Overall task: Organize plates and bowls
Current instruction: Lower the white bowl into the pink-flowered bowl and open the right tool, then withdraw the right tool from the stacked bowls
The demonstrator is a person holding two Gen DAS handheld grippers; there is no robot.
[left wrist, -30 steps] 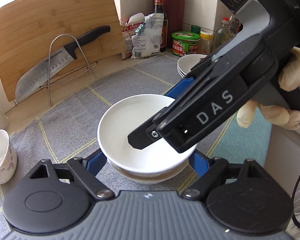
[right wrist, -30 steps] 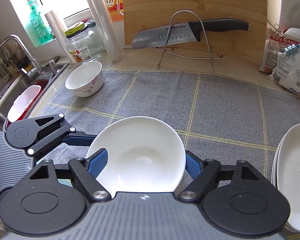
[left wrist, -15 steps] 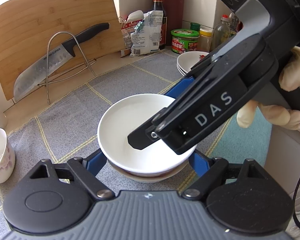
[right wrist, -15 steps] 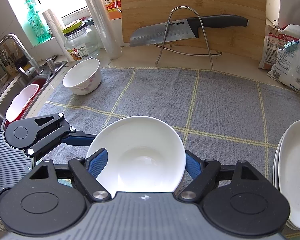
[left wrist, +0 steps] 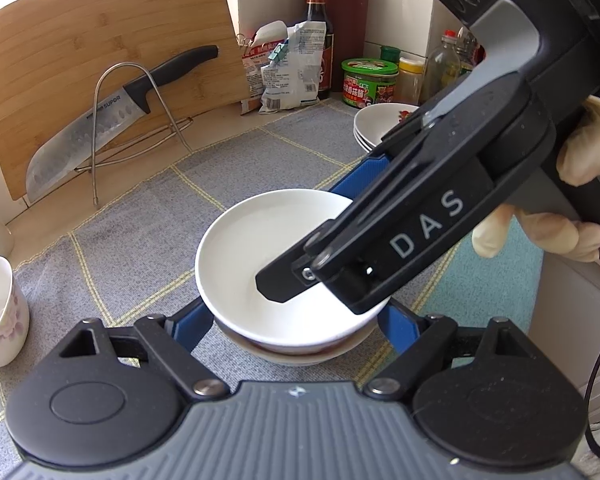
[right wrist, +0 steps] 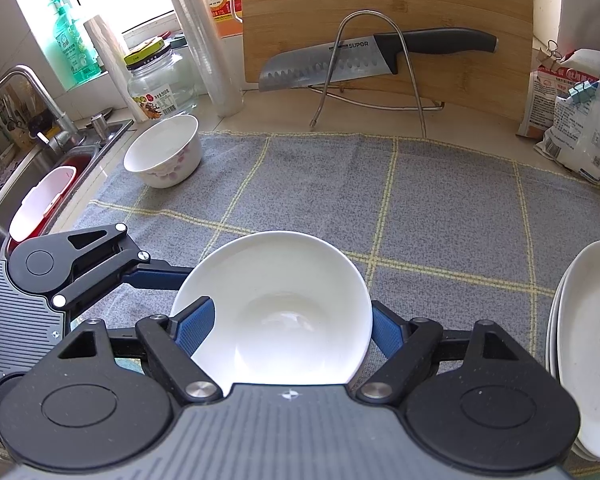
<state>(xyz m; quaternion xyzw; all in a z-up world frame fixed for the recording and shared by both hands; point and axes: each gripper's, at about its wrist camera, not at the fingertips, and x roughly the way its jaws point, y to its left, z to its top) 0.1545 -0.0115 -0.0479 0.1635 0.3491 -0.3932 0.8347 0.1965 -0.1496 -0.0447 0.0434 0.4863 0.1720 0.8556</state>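
Bowl (right wrist: 276,280) is flanked by right gripper (right wrist: 291,314), jaws just eased apart; stack (left wrist: 236,260) is straddled by left gripper (left wrist: 296,318). Pad contact cannot be confirmed on either.

Counter (right wrist: 480,120) under grey checked cloth (right wrist: 440,208)

A plain white bowl (right wrist: 276,308) sits on a grey cloth (right wrist: 440,208) with a thin yellow check. At ten o'clock, a white bowl with pink flowers (right wrist: 168,156). Pale bamboo cutting board (right wrist: 440,4); black-handled knife (right wrist: 364,58).
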